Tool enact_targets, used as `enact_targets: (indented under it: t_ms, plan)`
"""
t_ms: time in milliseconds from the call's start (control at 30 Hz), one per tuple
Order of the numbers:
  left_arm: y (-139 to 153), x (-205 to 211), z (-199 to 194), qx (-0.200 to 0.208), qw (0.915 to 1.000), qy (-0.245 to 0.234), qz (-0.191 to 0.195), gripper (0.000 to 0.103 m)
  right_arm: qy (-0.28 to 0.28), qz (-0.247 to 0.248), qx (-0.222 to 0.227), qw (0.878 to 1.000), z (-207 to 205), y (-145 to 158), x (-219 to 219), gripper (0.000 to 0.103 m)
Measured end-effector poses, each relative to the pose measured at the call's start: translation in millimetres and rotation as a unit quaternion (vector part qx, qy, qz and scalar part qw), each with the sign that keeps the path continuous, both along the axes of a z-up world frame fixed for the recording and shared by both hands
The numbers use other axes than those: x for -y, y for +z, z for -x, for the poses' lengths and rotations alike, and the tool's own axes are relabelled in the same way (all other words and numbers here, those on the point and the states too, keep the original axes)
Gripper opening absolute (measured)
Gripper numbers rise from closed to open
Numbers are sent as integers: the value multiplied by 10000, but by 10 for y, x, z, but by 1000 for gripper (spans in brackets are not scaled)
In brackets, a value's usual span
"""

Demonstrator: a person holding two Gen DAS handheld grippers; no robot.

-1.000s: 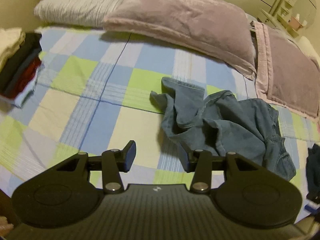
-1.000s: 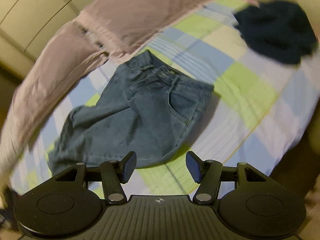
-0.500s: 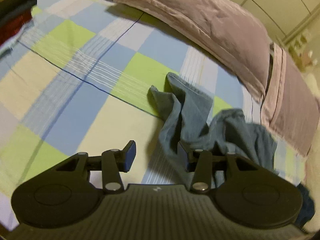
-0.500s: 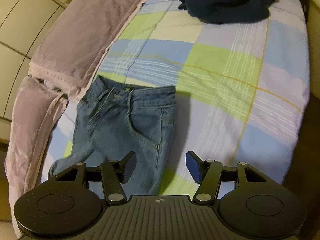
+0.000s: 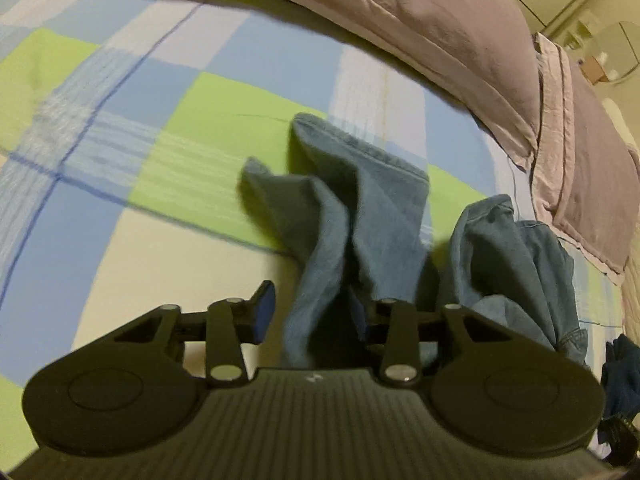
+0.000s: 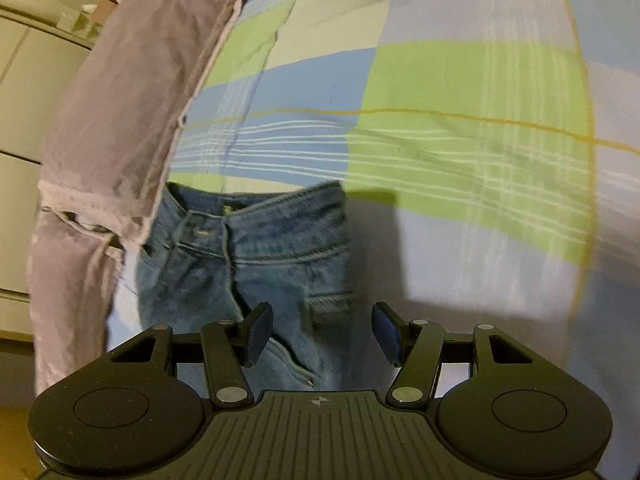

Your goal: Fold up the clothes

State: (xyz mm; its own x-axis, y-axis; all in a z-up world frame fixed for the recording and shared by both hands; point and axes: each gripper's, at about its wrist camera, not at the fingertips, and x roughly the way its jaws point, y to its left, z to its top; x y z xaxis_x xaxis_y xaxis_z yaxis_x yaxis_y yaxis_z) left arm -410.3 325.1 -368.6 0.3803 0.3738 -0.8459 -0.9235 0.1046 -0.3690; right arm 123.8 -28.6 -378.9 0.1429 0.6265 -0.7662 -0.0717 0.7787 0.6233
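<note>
Left wrist: crumpled denim jeans (image 5: 360, 208) on checked sheet (image 5: 120, 120).

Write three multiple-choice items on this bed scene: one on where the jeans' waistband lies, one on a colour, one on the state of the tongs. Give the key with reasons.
1. In the right wrist view, the waistband of the jeans lies
A. tucked against the edge of the mauve blanket
B. on top of the dark garment
C. hanging off the bed

2. The bedsheet is checked in
A. red and black
B. blue, green and pale cream
C. plain white

3. The right tongs are
A. shut on the waistband
B. shut on nothing
C. open above the jeans

Key: 1 A, since the waistband's left end runs under the blanket edge. 2 B, as those squares show in both views. 3 C, since the pads stand apart with denim visible between them; the left tongs are likewise open around a jeans leg.
</note>
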Motion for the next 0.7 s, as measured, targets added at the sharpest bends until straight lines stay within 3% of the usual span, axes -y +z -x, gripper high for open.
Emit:
enact_targets:
  t_ms: [100, 167, 200, 233, 267, 367, 533, 600, 700]
  plan:
    - [-20, -99, -30, 230, 9997, 45, -59, 2, -33, -275, -80, 9996, -90, -91, -71, 58]
    - [40, -88, -4, 372, 9991, 143, -108, 2, 51, -327, -276, 9991, -159, -198, -164, 58]
    - [100, -58, 10, 385, 9990, 143, -189, 1, 105, -263, -388, 9988, -181, -244, -205, 48]
    - [215, -5, 83, 399, 9984, 201, -345, 1, 152, -181, -483, 9986, -199, -278, -244, 14]
    - [387, 71, 216, 414, 9970, 318, -575, 1, 211, -151, -491, 9985, -210, -265, -265, 11]
    - [904, 298, 614, 459, 9887, 669, -1264, 1, 482, -296, -173, 9982, -213, -33, -287, 8]
    - [1711, 903, 1437, 442, 9603, 1535, -2289, 1, 528, -1504, 495, 9860, -306, 808, -65, 7]
    - [1781, 1276, 1802, 359, 9510, 2045, -2290, 1, 602, -1848, 774, 9779, -349, 1095, 69, 7]
    - [1433, 1686, 2115, 257, 9549, 2414, -1708, 7, 773, -1867, 906, 9752, -387, 1211, 336, 7]
